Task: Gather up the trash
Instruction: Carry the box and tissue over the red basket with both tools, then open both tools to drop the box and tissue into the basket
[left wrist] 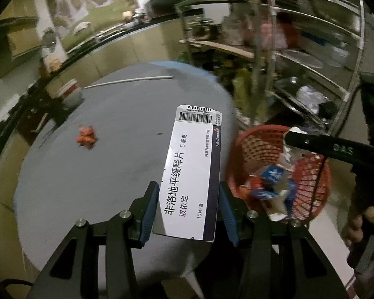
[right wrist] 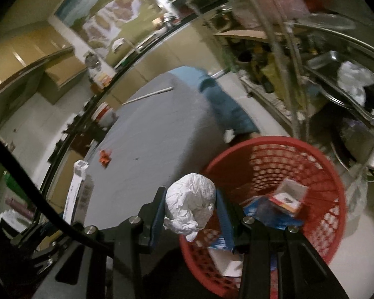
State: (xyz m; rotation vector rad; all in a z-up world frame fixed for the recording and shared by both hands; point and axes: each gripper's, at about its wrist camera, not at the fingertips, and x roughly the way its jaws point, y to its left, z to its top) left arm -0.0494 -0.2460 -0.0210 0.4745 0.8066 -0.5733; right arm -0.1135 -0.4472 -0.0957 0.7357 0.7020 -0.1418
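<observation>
My left gripper (left wrist: 187,209) is shut on a white medicine box (left wrist: 192,174) with a barcode, held above the grey table (left wrist: 112,169) near its right edge. The box also shows in the right wrist view (right wrist: 77,189). My right gripper (right wrist: 190,214) is shut on a crumpled white paper ball (right wrist: 190,204), held over the near rim of the red mesh basket (right wrist: 331,199). The basket (left wrist: 319,184) holds several boxes and wrappers. An orange crumpled wrapper (left wrist: 86,137) lies on the table, also seen in the right wrist view (right wrist: 105,158).
A thin white stick (left wrist: 129,81) lies at the table's far side. A red-and-white tub (left wrist: 69,91) stands beyond the table's left edge. Metal shelving (left wrist: 299,49) with pans and clutter stands at the right. The right gripper's arm (left wrist: 336,147) reaches over the basket.
</observation>
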